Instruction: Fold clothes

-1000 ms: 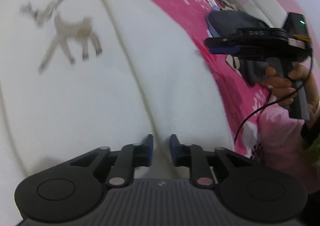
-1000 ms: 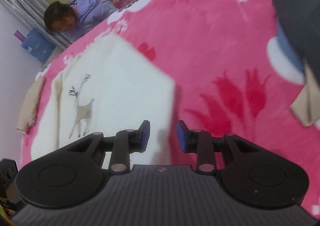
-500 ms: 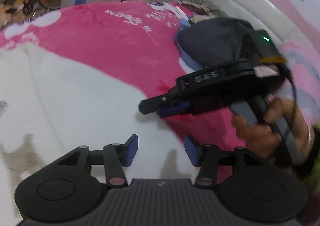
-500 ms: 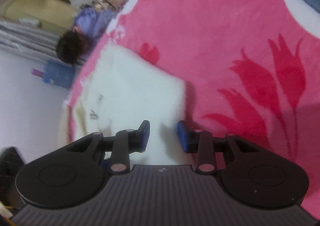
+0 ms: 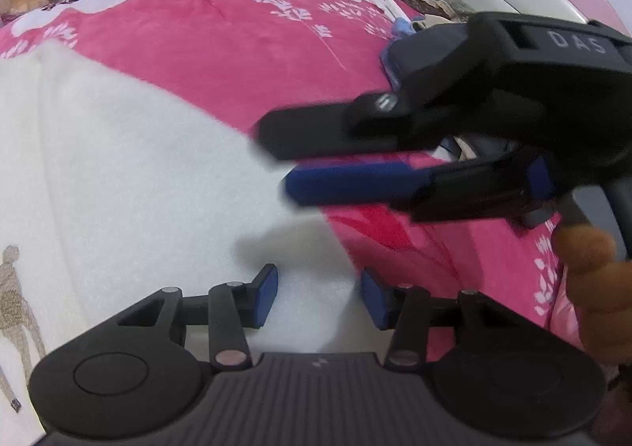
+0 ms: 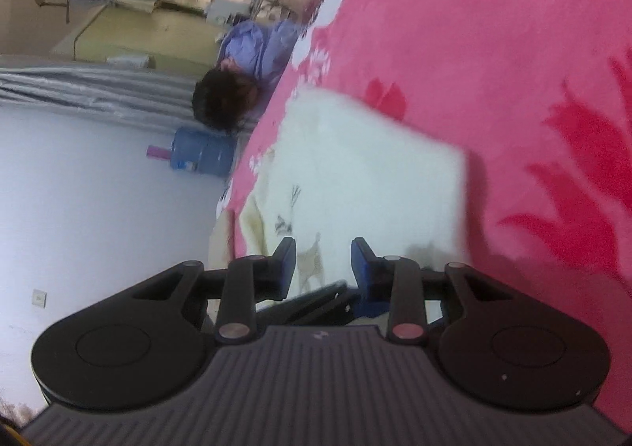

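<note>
While the white garment (image 5: pixel 130 177) with its deer print lies spread flat on the pink bed cover (image 5: pixel 245 43), the left gripper (image 5: pixel 318 298) hangs just above the garment's near corner, jaws released and holding nothing. Reaching in from the side over the same corner, the right gripper (image 6: pixel 323 262) also has its jaws parted and empty; a hand (image 5: pixel 592 288) grips its handle. Folded dark clothes (image 5: pixel 426 51) sit farther back on the bed.

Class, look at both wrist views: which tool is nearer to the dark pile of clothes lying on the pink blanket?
Right. The right tool reaches in just in front of the dark pile of clothes; the left tool sits further back, over the white garment.
</note>
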### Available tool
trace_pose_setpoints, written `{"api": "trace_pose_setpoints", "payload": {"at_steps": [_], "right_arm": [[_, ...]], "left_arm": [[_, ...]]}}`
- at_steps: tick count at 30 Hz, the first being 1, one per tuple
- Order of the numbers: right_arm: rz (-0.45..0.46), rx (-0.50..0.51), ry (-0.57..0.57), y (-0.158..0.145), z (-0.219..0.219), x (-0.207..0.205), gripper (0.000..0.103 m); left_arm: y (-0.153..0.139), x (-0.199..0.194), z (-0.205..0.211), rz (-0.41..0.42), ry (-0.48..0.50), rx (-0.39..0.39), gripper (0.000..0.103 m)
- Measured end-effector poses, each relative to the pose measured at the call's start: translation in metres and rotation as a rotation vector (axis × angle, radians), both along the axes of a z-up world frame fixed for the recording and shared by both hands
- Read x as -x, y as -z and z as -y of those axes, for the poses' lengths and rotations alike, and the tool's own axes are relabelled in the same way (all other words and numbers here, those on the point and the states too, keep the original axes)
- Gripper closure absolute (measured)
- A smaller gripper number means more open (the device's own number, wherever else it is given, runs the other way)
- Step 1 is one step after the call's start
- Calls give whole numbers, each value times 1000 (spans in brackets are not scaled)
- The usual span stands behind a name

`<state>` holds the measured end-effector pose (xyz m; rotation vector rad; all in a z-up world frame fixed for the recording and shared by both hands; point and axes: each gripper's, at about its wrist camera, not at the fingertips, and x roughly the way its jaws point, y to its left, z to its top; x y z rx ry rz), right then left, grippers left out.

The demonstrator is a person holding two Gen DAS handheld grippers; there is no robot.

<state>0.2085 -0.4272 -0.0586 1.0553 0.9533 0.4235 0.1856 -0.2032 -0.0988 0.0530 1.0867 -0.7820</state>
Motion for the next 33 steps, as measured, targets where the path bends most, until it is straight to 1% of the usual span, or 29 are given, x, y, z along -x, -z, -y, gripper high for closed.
{"api": "trace_pose_setpoints", "payload": {"at_steps": [1,4,6,7,10,12,15,16,18,19,21,22,23,24,26,29,33], "right_arm": [[-10,37,37,0,7,0,72],[-125,110,110,13,21,-3,72],[-176,79,119,28,20,-5,72],[-191,67,105,34,16,-8,72],[-195,39,50,38,0,-17,72],[-161,13,20,31,-5,-21,72],[-100,-44,-21,17,-9,-19,72],[-99,-57,-27,18,-9,-18,72],[-95,-81,-41,18,-9,-17,72],[-94,-96,-46,19,-9,-17,72],[-92,-165,-45,24,-8,-17,72],[-79,-184,-42,22,-6,-16,72],[-62,-193,-37,18,-3,-15,72],[-28,-143,-22,10,3,-15,72],[21,8,12,-4,16,-11,72],[28,264,9,-12,20,-11,72],[56,372,-134,-2,-8,-16,72]], "left_arm": [[-1,1,-1,1,-1,2,56],[-5,5,-2,12,2,4,53],[-7,8,-1,30,13,1,48],[-7,10,1,42,15,-9,47],[-7,16,9,82,22,-44,46],[-8,18,11,116,19,-64,46],[-13,20,11,156,-1,-74,48],[-14,21,10,167,-7,-76,49],[-12,18,10,170,-34,-91,67],[-11,14,8,156,-51,-89,73],[-8,8,4,127,-87,-84,88],[-6,5,2,112,-105,-81,91],[-5,0,2,98,-122,-68,91],[-6,-2,-3,81,-139,-48,91],[-9,-1,-16,59,-167,6,92],[-14,-1,-38,28,-204,95,92],[-16,-3,-57,-16,-245,167,92]]}}
